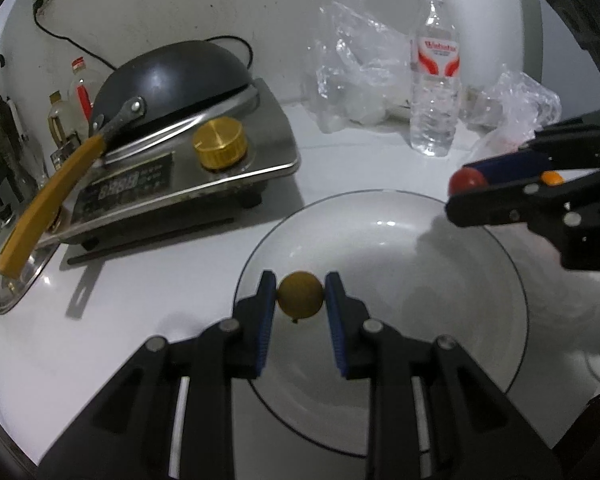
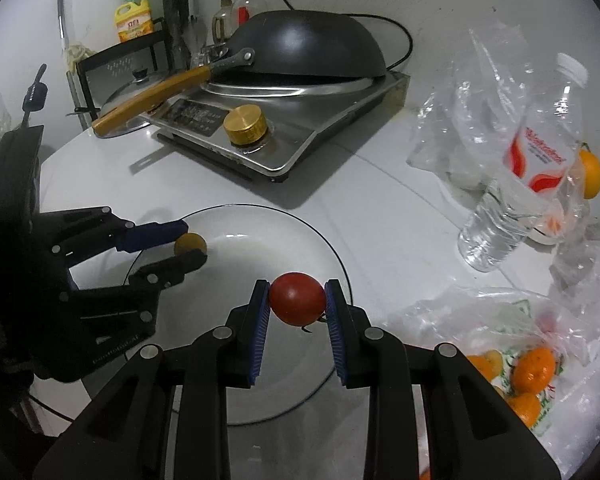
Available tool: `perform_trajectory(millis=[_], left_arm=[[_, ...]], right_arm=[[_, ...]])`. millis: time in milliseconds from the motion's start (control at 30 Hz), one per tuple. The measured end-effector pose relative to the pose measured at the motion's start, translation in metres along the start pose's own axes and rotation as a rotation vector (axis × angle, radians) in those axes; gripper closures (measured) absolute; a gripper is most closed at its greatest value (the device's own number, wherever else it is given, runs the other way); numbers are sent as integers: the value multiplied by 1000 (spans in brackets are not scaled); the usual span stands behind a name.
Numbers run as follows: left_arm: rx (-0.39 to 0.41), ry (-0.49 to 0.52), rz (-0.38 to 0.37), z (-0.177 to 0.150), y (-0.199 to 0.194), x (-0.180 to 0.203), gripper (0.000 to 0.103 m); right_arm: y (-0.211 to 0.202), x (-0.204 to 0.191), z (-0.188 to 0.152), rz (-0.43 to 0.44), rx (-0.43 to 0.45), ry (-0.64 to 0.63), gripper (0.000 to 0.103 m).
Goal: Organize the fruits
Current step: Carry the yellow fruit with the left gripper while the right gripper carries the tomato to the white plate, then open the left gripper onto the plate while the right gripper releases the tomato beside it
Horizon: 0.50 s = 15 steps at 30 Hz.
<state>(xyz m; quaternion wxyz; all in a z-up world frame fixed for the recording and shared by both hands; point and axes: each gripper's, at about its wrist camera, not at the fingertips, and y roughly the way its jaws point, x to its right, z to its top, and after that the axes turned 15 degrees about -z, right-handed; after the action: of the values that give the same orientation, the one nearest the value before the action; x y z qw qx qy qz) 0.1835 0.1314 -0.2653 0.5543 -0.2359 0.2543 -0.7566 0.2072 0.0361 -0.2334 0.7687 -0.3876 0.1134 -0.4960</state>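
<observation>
A white plate (image 1: 452,240) (image 2: 252,220) with a thin dark rim lies on the white counter. My left gripper (image 1: 301,294) (image 2: 192,246) is shut on a small yellow-brown round fruit (image 1: 301,295) (image 2: 190,243), held above the plate's left part. Over the plate's right side my right gripper (image 2: 297,298) (image 1: 462,184) is shut on a red tomato-like fruit (image 2: 297,298) (image 1: 465,181). Several oranges (image 2: 534,364) lie in a clear plastic bag (image 2: 500,320) at the right, and one more orange (image 2: 591,174) sits behind the bottle.
An induction cooker (image 1: 188,176) (image 2: 284,136) with a gold knob (image 1: 219,143) carries an upturned black wok (image 1: 172,76) (image 2: 308,46). A water bottle (image 1: 436,76) (image 2: 524,168) and crumpled plastic bags (image 1: 352,60) stand at the back right. A glass lid (image 1: 16,280) lies left.
</observation>
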Motion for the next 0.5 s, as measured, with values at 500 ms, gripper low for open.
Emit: perform_trajectory(millis=[500], left_arm=[[63, -87, -26, -4, -22, -14, 74]], right_arm=[[41, -35, 22, 70, -41, -45, 73]])
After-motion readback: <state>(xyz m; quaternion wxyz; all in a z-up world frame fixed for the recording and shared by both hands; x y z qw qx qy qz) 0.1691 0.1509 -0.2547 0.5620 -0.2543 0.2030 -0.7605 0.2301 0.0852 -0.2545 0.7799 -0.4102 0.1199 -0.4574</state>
